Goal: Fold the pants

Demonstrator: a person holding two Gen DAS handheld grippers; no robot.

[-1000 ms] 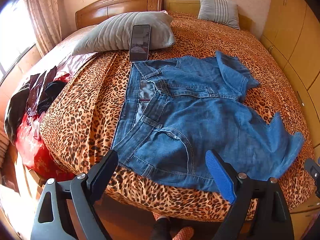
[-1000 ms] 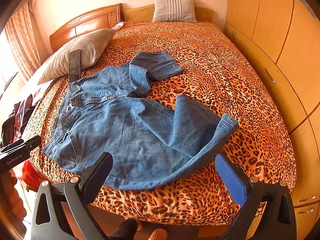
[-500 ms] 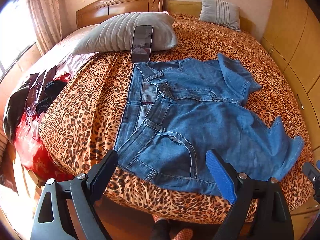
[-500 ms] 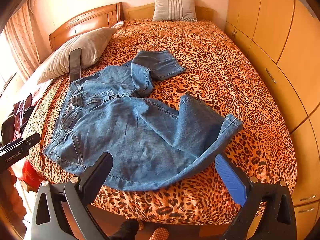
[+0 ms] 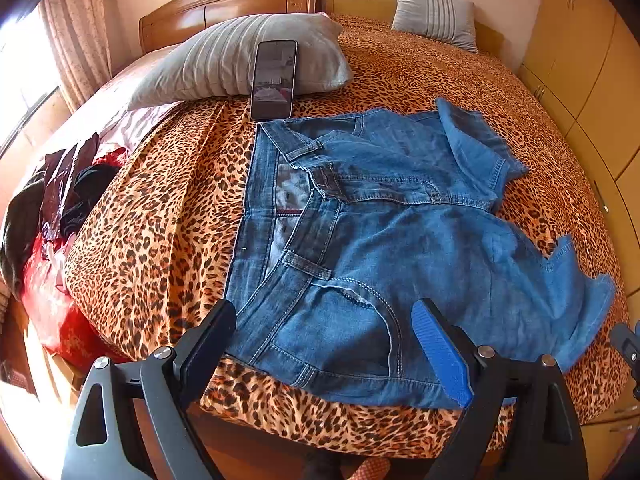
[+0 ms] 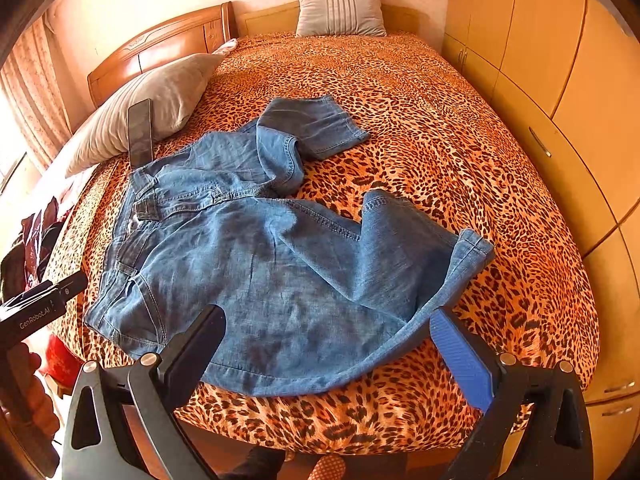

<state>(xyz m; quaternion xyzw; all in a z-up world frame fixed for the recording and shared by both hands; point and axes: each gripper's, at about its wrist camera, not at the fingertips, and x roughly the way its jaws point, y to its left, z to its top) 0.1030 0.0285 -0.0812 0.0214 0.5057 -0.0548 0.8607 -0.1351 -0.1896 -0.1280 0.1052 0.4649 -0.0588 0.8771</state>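
Leopard bedspread (image 6: 440, 128) under my rumpled jeans (image 6: 280, 264); both tools, left (image 5: 324, 344) and right (image 6: 328, 344), gape empty; soft, heavy denim; I'd pinch waistband and hem.

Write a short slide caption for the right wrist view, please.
Open right claw hovers at the bed's edge above crumpled blue jeans on a leopard-print bedspread.
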